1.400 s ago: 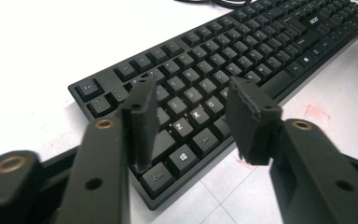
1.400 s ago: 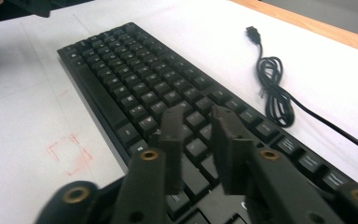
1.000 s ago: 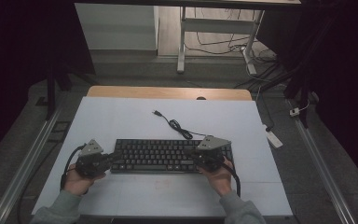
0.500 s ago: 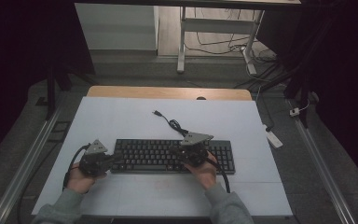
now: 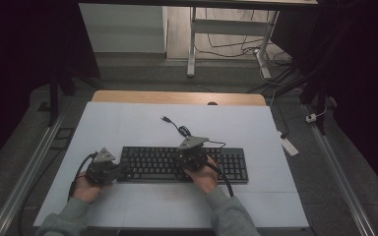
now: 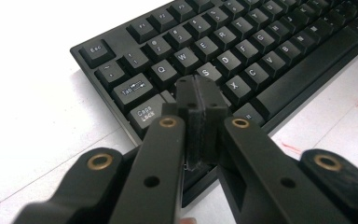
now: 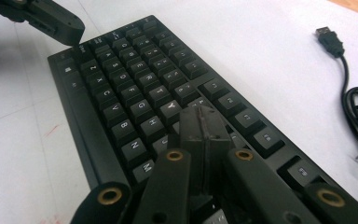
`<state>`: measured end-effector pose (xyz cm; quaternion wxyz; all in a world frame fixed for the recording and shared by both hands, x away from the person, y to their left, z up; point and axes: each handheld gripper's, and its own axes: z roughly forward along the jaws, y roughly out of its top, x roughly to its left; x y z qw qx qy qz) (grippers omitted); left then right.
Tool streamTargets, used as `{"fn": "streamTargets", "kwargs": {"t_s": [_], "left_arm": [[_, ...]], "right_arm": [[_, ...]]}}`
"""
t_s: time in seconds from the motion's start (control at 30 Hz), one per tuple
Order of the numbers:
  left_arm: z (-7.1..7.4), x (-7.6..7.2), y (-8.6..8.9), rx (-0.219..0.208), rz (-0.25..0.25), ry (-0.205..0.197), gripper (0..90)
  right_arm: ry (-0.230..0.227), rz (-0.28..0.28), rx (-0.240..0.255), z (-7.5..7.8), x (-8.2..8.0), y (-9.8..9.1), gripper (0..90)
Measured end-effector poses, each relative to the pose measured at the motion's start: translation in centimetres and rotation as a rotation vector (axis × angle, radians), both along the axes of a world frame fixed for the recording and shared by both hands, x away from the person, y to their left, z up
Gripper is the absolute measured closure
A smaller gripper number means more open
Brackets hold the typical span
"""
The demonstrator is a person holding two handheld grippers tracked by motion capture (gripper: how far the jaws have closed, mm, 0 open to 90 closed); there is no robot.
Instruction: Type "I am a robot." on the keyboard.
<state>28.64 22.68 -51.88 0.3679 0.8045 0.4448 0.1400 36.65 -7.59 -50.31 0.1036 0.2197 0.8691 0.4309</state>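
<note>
A black keyboard [image 5: 182,164] lies flat across the near half of the white table [image 5: 128,123], its long side facing the person, and its cable [image 5: 184,132] curls away behind it with the plug [image 7: 328,37] lying loose on the table, connected to nothing. The work in hand looks like typing with the tips of the two tongs.

The left gripper [image 6: 198,88] has its jaws pressed tight together with nothing between them, and the joined tip sits over the left end of the keyboard, at or just above the A key [image 6: 173,95], between Caps Lock and S; whether it is pushing the key down or only touching it I cannot tell. The right gripper [image 7: 204,122] is likewise closed on nothing, its tip down among the middle letter keys, near the H key [image 7: 153,122] and just beside it on the far side.

As for progress, both tips are in place on the keys, so the pressing seems under way, but nothing shows which keys are done or how many are left
</note>
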Motion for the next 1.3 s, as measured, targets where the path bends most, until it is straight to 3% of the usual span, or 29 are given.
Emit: {"fn": "streamTargets", "kwargs": {"t_s": [0.5,1.3], "left_arm": [[-0.7,0.3,-0.2,0.027,-0.002,0.01,88.9],[-0.9,0.3,-0.2,0.041,-0.011,0.015,88.9]], "right_arm": [[0.015,-0.004,-0.002,-0.7,0.6,1.0,89.5],[0.024,-0.041,-0.049,-1.5,1.1,1.1,89.5]]}}
